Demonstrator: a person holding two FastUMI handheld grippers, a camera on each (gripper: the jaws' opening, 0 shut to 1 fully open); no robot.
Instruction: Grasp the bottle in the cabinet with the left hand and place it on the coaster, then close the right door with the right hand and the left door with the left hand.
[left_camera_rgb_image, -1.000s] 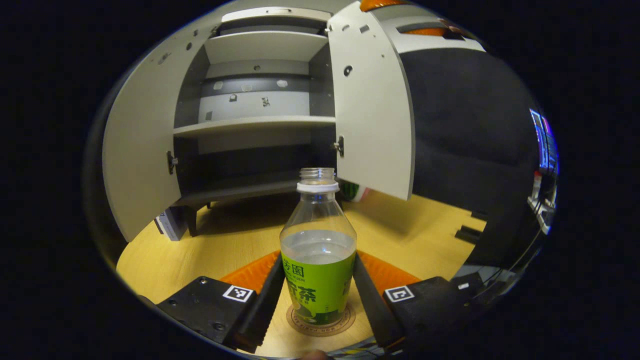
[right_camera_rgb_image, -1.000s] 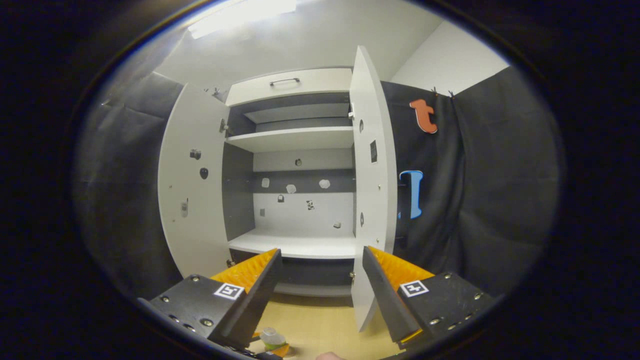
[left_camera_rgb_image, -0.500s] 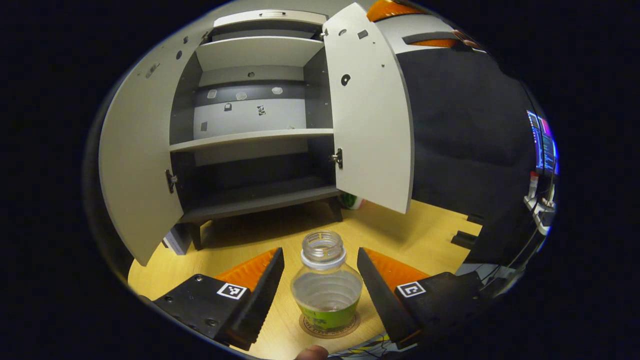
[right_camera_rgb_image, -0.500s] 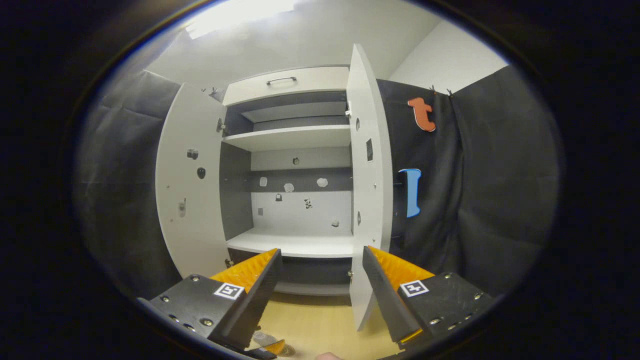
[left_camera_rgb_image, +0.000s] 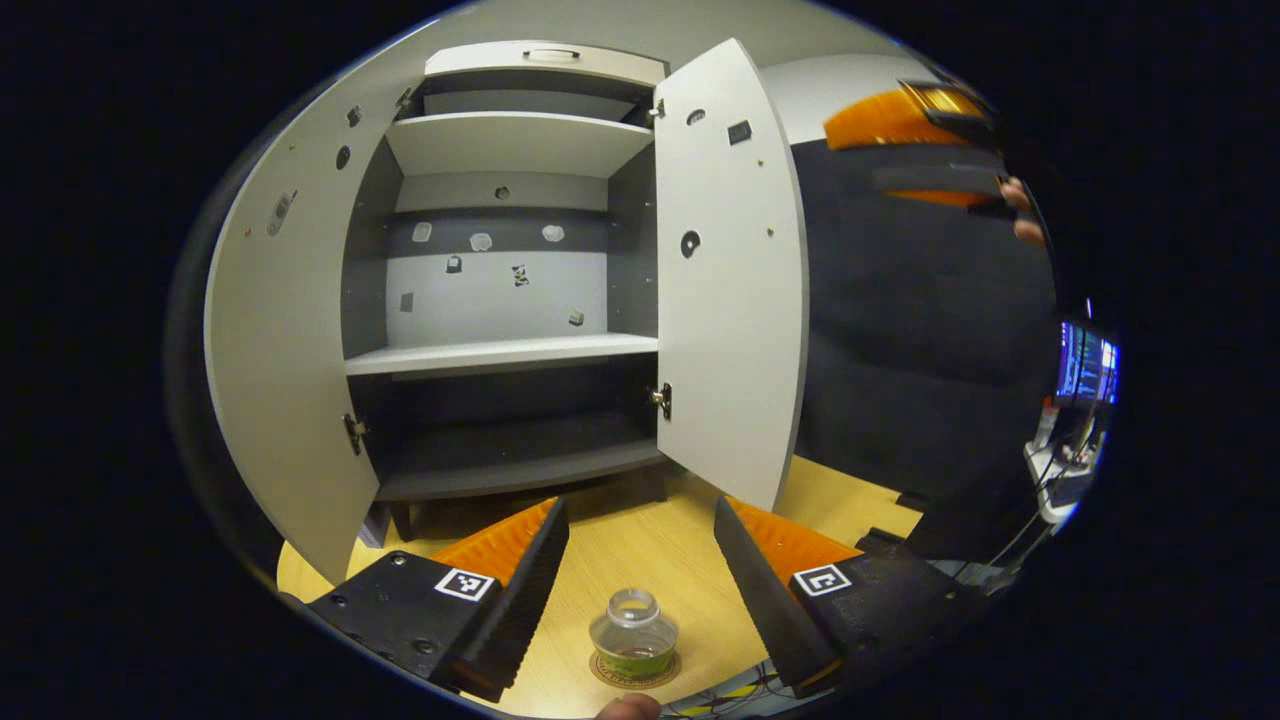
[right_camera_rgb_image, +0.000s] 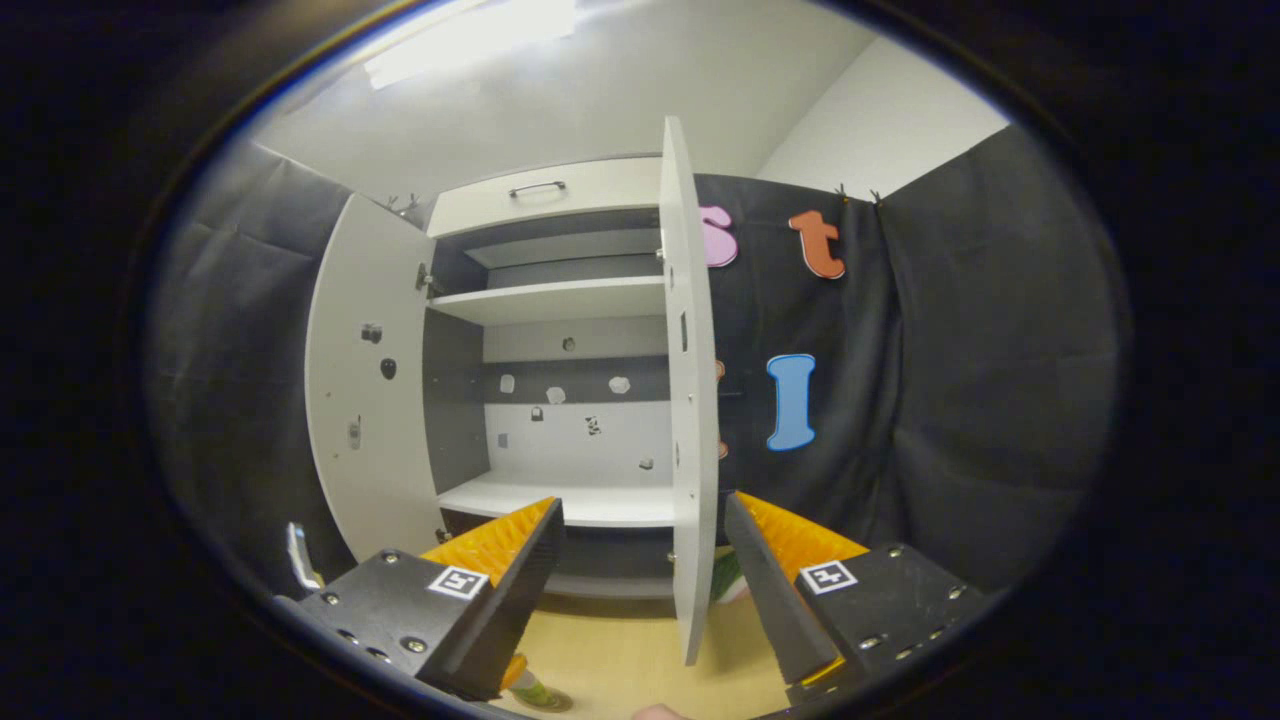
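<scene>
A light wooden tabletop (left_camera_rgb_image: 620, 540) carries a round brown coaster (left_camera_rgb_image: 634, 672) with an uncapped clear plastic bottle (left_camera_rgb_image: 633, 634) standing on it, and behind them a grey-and-white cabinet (left_camera_rgb_image: 500, 300) on short legs.

Right door (right_camera_rgb_image: 688, 400) edge-on ahead; room both sides

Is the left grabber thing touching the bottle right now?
Apart. In the left gripper view the left gripper is open, and the bottle stands alone on the coaster with bare table showing between it and each finger.
</scene>
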